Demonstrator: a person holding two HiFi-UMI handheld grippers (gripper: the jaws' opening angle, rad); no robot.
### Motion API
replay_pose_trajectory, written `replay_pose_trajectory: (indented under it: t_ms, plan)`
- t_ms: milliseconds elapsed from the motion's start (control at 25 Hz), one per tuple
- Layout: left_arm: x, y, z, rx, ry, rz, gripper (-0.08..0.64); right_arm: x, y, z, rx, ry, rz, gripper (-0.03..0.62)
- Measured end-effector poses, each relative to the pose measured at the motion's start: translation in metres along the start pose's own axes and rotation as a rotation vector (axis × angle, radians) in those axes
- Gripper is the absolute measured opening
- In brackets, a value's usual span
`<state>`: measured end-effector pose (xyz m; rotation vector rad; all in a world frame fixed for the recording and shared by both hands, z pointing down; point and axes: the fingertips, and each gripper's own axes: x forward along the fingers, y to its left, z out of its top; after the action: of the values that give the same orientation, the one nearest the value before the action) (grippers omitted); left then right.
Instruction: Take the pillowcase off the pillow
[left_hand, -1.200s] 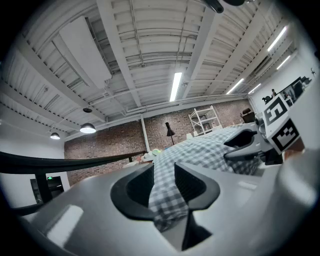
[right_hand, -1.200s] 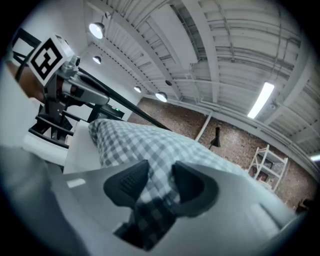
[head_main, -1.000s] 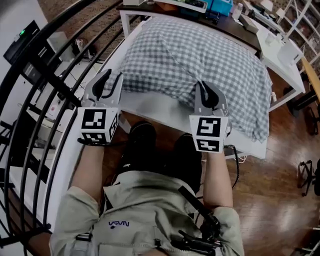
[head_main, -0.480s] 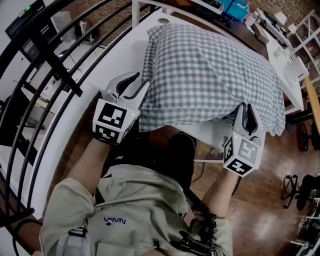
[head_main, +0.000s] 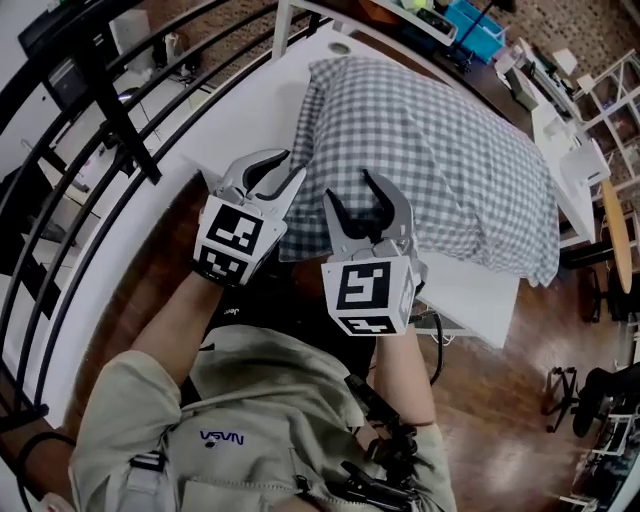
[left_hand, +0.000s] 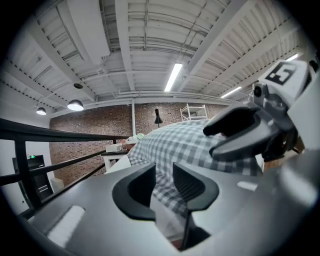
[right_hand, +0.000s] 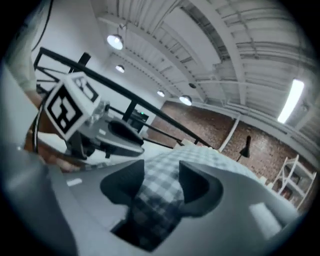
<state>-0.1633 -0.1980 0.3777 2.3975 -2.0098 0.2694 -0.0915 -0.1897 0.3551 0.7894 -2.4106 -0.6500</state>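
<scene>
A pillow in a grey-and-white checked pillowcase (head_main: 430, 140) lies on a white table (head_main: 470, 300). My left gripper (head_main: 285, 170) is at the pillow's near left corner. Its jaws stand narrow, pinching the checked cloth (left_hand: 165, 195), with a white layer showing under it. Just to its right, my right gripper (head_main: 350, 190) hovers at the near edge. Its jaws are opening and stand wide apart, with checked cloth (right_hand: 160, 195) lying loose between them. Each gripper shows in the other's view: the right gripper (left_hand: 240, 130) and the left gripper (right_hand: 115, 132).
A black curved railing (head_main: 110, 110) runs along the left. Beyond the pillow stand desks with a blue box (head_main: 470, 20) and clutter, and a white side table (head_main: 585, 160) is at the right. Wooden floor (head_main: 500, 400) lies below, with the person's legs under the table edge.
The right gripper let go at the near right edge, swung left to beside the left gripper, and opened wide. The left gripper stayed on its corner.
</scene>
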Motion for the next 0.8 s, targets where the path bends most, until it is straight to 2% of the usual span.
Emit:
replay_pose_trajectory:
  t_ms: [40, 80, 120, 200, 280, 400, 600, 680, 800]
  plan:
    - [-0.001, 0.002, 0.000, -0.006, -0.001, 0.004, 0.114, 0.005, 0.003, -0.009, -0.040, 0.043, -0.008, 0.218]
    - [-0.003, 0.004, -0.001, -0.014, -0.002, 0.007, 0.110, 0.006, 0.002, -0.015, -0.060, 0.064, -0.022, 0.170]
    - [-0.005, 0.005, -0.002, -0.021, -0.001, 0.006, 0.103, 0.003, -0.003, -0.016, -0.051, 0.063, -0.039, 0.112]
    - [-0.006, 0.006, -0.004, -0.028, 0.003, -0.004, 0.092, -0.011, -0.019, -0.011, 0.028, 0.011, -0.078, 0.029]
    - [-0.005, 0.003, -0.006, -0.029, 0.007, -0.021, 0.081, -0.026, -0.039, -0.004, 0.119, -0.047, -0.120, 0.021]
    - [0.000, -0.009, -0.008, -0.034, 0.017, -0.061, 0.055, -0.046, -0.064, -0.002, 0.202, -0.100, -0.181, 0.006]
    - [0.002, -0.036, 0.000, -0.017, -0.008, -0.182, 0.056, -0.054, -0.079, -0.025, 0.291, -0.092, -0.237, 0.006]
    - [0.001, -0.045, 0.006, -0.032, -0.031, -0.236, 0.076, -0.058, -0.084, -0.037, 0.338, -0.086, -0.259, 0.006]
    - [0.013, -0.055, 0.004, -0.093, -0.036, -0.335, 0.155, -0.062, -0.083, -0.047, 0.378, -0.091, -0.261, 0.006]
